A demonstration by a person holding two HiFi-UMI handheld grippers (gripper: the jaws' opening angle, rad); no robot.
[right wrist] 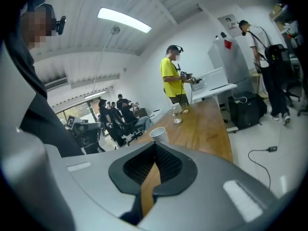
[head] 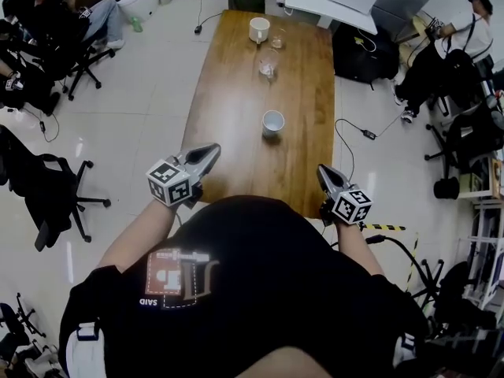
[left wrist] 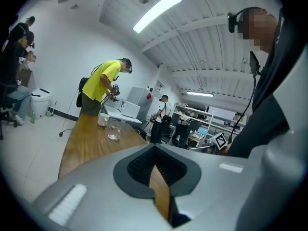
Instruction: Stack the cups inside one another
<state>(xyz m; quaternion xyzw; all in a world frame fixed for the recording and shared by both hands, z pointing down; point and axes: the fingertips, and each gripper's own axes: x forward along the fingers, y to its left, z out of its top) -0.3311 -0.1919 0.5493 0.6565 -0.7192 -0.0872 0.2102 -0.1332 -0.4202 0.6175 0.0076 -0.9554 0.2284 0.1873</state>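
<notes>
Nothing stacked yet; jaws of my left gripper and right gripper closed, empty; next, open and reach the nearest white cup.

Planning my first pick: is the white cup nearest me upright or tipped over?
Upright: the white cup stands on its base on the wooden table, round open mouth facing up in the head view.

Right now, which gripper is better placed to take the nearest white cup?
Probably the right gripper: its view has the white cup straight ahead of its shut jaws. The view from the left gripper misses it.
</notes>
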